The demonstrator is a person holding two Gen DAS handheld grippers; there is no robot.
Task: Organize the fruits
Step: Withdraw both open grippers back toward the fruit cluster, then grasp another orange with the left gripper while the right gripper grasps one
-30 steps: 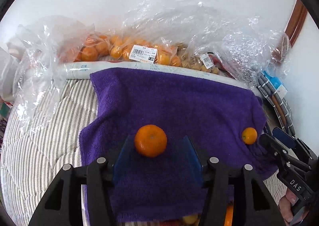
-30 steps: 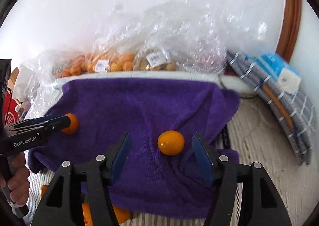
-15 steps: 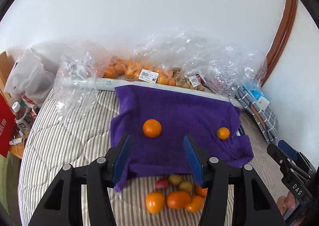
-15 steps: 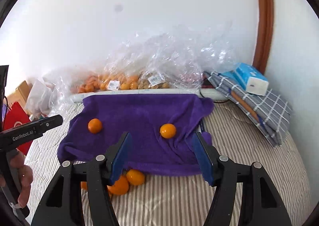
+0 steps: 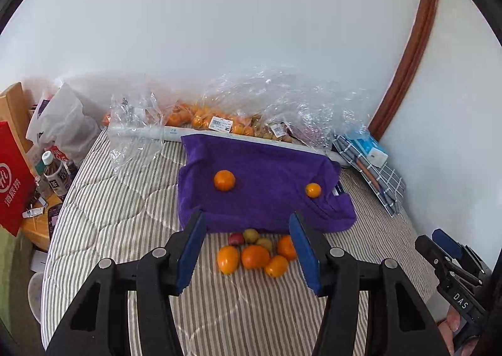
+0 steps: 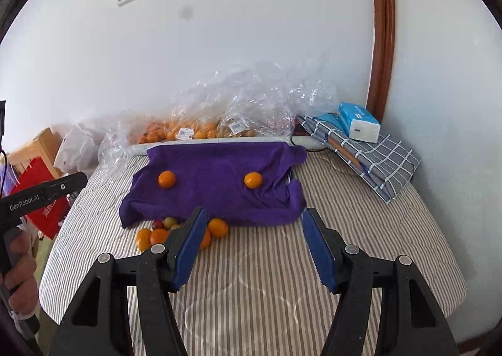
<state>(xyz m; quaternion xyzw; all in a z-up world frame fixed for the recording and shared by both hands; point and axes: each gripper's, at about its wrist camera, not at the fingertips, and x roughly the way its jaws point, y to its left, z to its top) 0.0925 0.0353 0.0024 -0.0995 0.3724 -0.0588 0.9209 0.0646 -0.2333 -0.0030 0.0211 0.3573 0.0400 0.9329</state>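
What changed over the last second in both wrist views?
Both hand-held grippers pulled back and up from the purple towel: the left hand-held gripper and right hand-held gripper now stand well short of the two oranges that they framed before, and the fruit pile has come into view. Nothing grabbed or released. Oranges, towel and jaw openings unchanged, both open and empty.

A deep purple towel (image 6: 216, 186) lies on a bedcover (image 6: 282, 277) striped grey-brown and white. Two bright orange tangerines (image 6: 166, 179) sit on the purple. Before the towel, a fruit cluster (image 5: 255, 250) mixes orange, red and yellow-green. A grey cloth with white checks (image 6: 376, 164) carries a blue-and-white tissue pack (image 6: 359, 122). The gripper pads (image 5: 191, 255) are blue on black.
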